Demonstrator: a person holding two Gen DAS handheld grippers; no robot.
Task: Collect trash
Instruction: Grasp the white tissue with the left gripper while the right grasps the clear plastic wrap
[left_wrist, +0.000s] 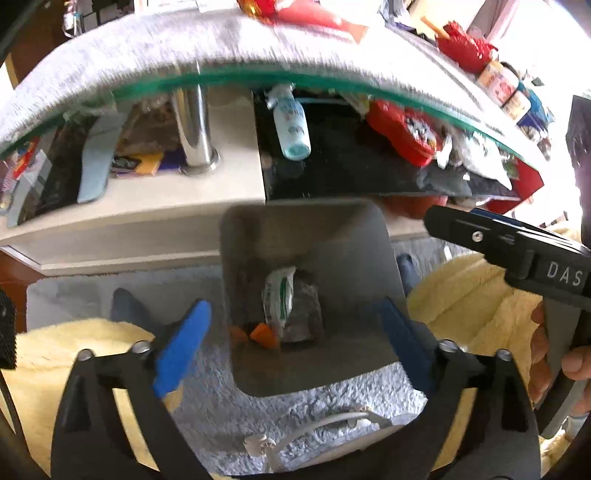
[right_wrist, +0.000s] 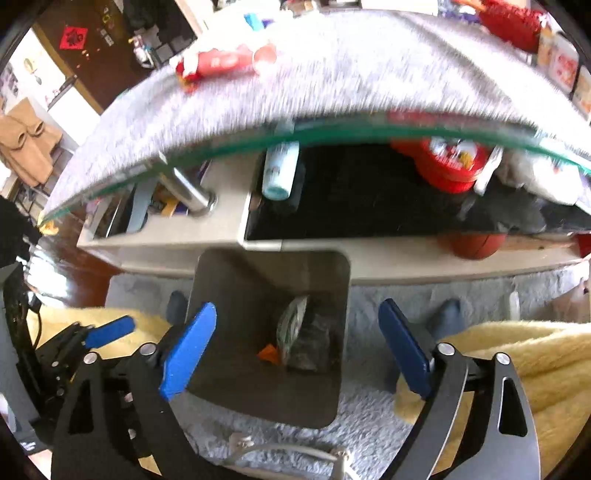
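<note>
A grey square bin (left_wrist: 369, 258) stands on the floor rug in front of the coffee table; it also shows in the right wrist view (right_wrist: 229, 295). Inside lie a white and green wrapper (left_wrist: 279, 299), an orange scrap (left_wrist: 263, 334) and dark crumpled trash (left_wrist: 306, 314). My left gripper (left_wrist: 295, 343) is open and empty above the bin. My right gripper (right_wrist: 299, 350) is open and empty above it too; its body shows in the left wrist view (left_wrist: 517, 251). A red wrapper (right_wrist: 225, 61) lies on the tabletop cloth.
The glass-topped coffee table (left_wrist: 236, 79) with a grey cloth carries red packets (left_wrist: 463, 50) and jars. Its lower shelf holds a white bottle (left_wrist: 293, 127), a red tin (left_wrist: 406, 131) and clutter. Yellow fleece (right_wrist: 535, 354) flanks the bin. A white cable (left_wrist: 314, 428) lies on the rug.
</note>
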